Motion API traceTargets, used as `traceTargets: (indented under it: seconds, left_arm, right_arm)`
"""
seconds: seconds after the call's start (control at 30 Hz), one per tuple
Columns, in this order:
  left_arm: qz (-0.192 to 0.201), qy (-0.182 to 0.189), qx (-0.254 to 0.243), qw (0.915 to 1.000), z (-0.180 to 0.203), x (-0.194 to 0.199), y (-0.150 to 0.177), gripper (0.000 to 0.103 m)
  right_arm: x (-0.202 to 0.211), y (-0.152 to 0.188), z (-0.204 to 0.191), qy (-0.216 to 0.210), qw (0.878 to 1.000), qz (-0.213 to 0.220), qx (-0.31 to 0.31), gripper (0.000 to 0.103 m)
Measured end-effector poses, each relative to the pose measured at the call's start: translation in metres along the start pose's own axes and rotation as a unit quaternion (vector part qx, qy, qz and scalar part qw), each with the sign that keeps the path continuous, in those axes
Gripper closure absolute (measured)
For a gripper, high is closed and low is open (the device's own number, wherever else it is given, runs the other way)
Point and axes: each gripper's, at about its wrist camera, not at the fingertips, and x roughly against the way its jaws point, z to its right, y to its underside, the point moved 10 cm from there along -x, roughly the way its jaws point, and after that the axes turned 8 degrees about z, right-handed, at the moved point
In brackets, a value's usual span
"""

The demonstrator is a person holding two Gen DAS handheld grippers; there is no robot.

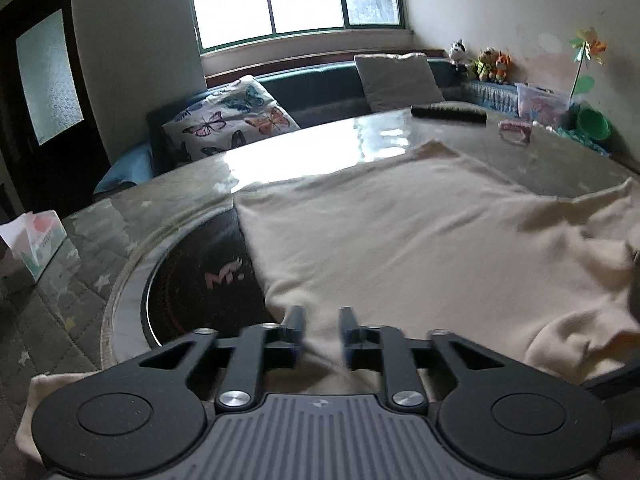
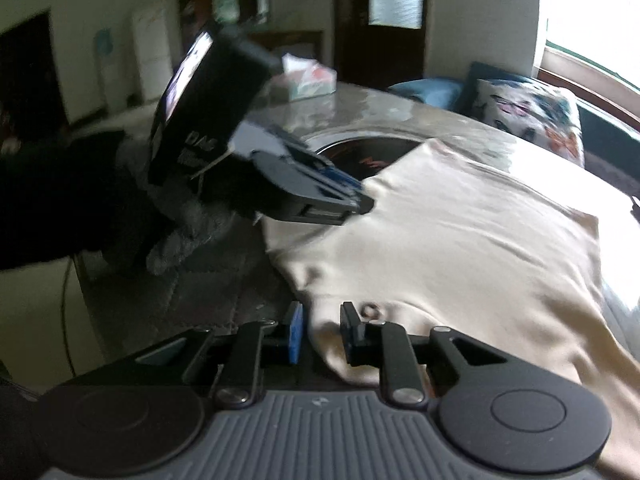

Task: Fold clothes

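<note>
A cream garment (image 1: 400, 240) lies spread flat on the glossy table (image 1: 320, 148), its near edge hanging over the front. My left gripper (image 1: 322, 320) stands open at the garment's near left corner, with a ridge of cloth lying loose between its fingers. In the right wrist view the same left gripper (image 2: 362, 200) points at the garment (image 2: 460, 240) from the left, held by a gloved hand (image 2: 180, 232). My right gripper (image 2: 322, 328) is open around the garment's near edge. The cloth fills most of the gap, and a sliver shows beside the blue pad (image 2: 296, 330).
A round black cooktop (image 1: 192, 272) is set into the table, partly under the garment. A tissue box (image 1: 36, 240) stands at the far left, a dark remote (image 1: 448, 114) and a pink item (image 1: 516, 130) at the far side. A bench with a butterfly cushion (image 1: 228, 120) runs behind.
</note>
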Motion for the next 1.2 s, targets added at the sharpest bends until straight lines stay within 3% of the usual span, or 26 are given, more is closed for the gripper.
traceTargets:
  seconds: [0.03, 0.17, 0.3, 0.5, 0.57, 0.73, 0.9, 0.93, 1.0, 1.2]
  left_arm:
    - [0.004, 0.000, 0.002, 1.0000, 0.002, 0.002, -0.004, 0.052]
    - [0.019, 0.013, 0.001, 0.9997, 0.021, 0.005, -0.021, 0.050]
    - [0.027, 0.048, -0.006, 0.9985, 0.057, 0.002, -0.034, 0.050]
    - [0.014, 0.105, -0.033, 0.9938, 0.119, -0.009, -0.035, 0.050]
    - [0.009, 0.123, -0.041, 0.9916, 0.136, -0.009, -0.031, 0.050]
    - [0.000, 0.144, -0.055, 0.9881, 0.156, -0.007, -0.024, 0.049]
    - [0.001, 0.154, -0.069, 0.9857, 0.166, -0.005, -0.022, 0.048]
    - [0.000, 0.155, -0.071, 0.9853, 0.167, -0.005, -0.021, 0.048]
    - [0.000, 0.159, -0.079, 0.9842, 0.172, -0.005, -0.019, 0.048]
    - [0.006, 0.174, -0.109, 0.9787, 0.183, -0.002, -0.018, 0.048]
  right_arm:
    - [0.008, 0.000, 0.005, 0.003, 1.000, 0.006, -0.014, 0.080]
    - [0.049, 0.006, 0.058, 0.064, 0.994, 0.032, -0.086, 0.074]
    - [0.086, 0.027, 0.122, 0.159, 0.977, 0.038, -0.135, 0.074]
    - [0.152, 0.087, 0.224, 0.326, 0.920, 0.028, -0.215, 0.074]
    - [0.170, 0.105, 0.245, 0.360, 0.900, 0.033, -0.244, 0.074]
    - [0.188, 0.137, 0.274, 0.391, 0.871, 0.034, -0.295, 0.067]
    - [0.178, 0.144, 0.279, 0.379, 0.874, 0.038, -0.301, 0.070]
    - [0.177, 0.143, 0.280, 0.379, 0.875, 0.038, -0.298, 0.082]
    - [0.175, 0.139, 0.285, 0.380, 0.877, 0.035, -0.292, 0.094]
    - [0.172, 0.109, 0.313, 0.398, 0.885, 0.036, -0.238, 0.095]
